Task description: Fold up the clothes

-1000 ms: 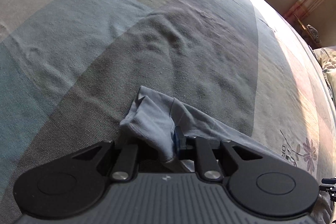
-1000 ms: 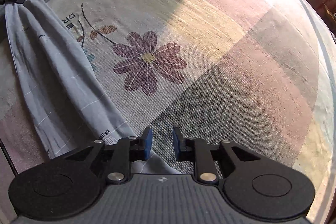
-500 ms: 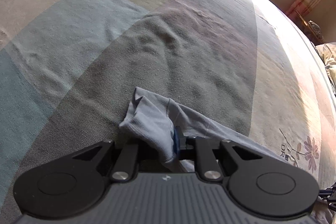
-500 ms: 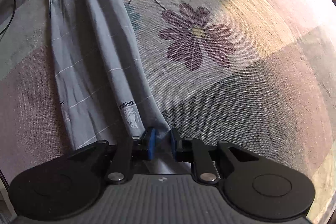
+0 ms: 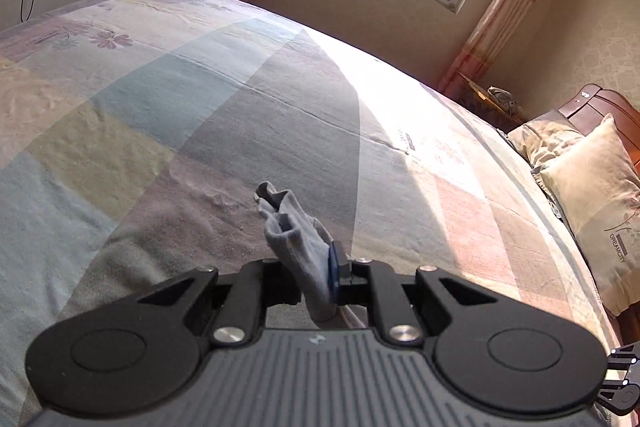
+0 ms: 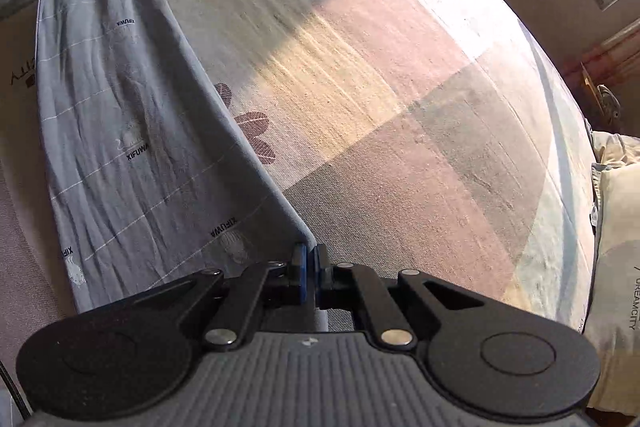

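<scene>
Both grippers are rising since 0.5 s ago, garment lifting with them. Left gripper (image 5: 316, 267) is pinching a bunched end of the grey-blue garment (image 5: 296, 227) at lower centre of its view, above the patchwork bedspread (image 5: 200, 115). Right gripper (image 6: 309, 263) is clamping the garment's (image 6: 120, 115) edge; cloth is stretching taut toward the upper left. 2 pillows (image 5: 592, 179) are lying at right.

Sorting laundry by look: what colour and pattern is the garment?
Grey-blue garment with thin white lines and small printed logos; clearest in the right wrist view.
</scene>
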The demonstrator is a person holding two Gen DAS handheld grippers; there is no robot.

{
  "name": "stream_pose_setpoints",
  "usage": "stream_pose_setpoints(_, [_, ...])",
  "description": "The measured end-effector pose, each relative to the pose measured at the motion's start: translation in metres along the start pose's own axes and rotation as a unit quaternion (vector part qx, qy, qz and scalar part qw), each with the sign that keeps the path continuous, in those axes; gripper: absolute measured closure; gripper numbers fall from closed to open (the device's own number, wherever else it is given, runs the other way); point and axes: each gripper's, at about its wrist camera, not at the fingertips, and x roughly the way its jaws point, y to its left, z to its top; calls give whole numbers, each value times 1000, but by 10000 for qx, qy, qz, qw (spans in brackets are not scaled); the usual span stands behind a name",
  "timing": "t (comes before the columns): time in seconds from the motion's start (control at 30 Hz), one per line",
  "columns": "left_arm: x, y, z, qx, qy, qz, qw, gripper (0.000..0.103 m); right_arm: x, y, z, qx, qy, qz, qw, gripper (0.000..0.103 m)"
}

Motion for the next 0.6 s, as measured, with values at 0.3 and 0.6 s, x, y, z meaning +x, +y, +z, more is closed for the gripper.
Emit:
stream_pose_setpoints(0.3, [43,3,5,93,275,55,9996,89,4,14,15,361,-180,426,9983,78])
stream_pose_setpoints(0.6, [53,27,-15,-29,569,166,9982,89,34,37,116,328,-1148,1454,9821,75])
